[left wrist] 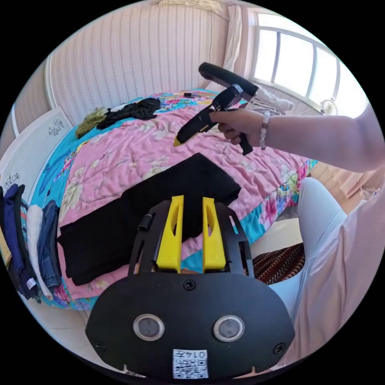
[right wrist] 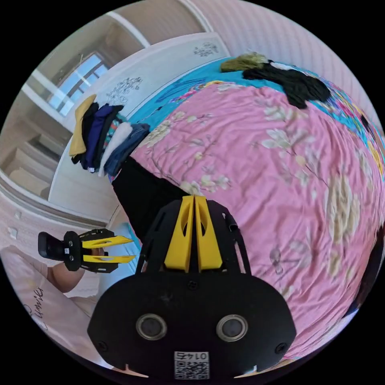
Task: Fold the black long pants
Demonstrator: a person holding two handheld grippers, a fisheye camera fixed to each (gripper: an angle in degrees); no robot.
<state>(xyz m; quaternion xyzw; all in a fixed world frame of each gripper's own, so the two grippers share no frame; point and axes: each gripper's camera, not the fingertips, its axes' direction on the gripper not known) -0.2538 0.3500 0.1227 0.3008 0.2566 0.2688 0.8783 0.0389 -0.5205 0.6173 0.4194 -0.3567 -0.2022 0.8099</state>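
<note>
Black pants lie folded flat on pink bedspread. Left gripper jaws parted, empty, above pants. Right gripper at 12 o'clock over bed (jaws closed, holding nothing). Clothes stack at 9 o'clock.

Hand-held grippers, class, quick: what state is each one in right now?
Left hand-held gripper: open, jaws apart above the black pants, holding nothing.
Right hand-held gripper: shut, jaws together, nothing between them, above the pink bedspread.

The right gripper, jaws together, hangs over the pink bedspread beside the black pants at the bed's edge.
</note>
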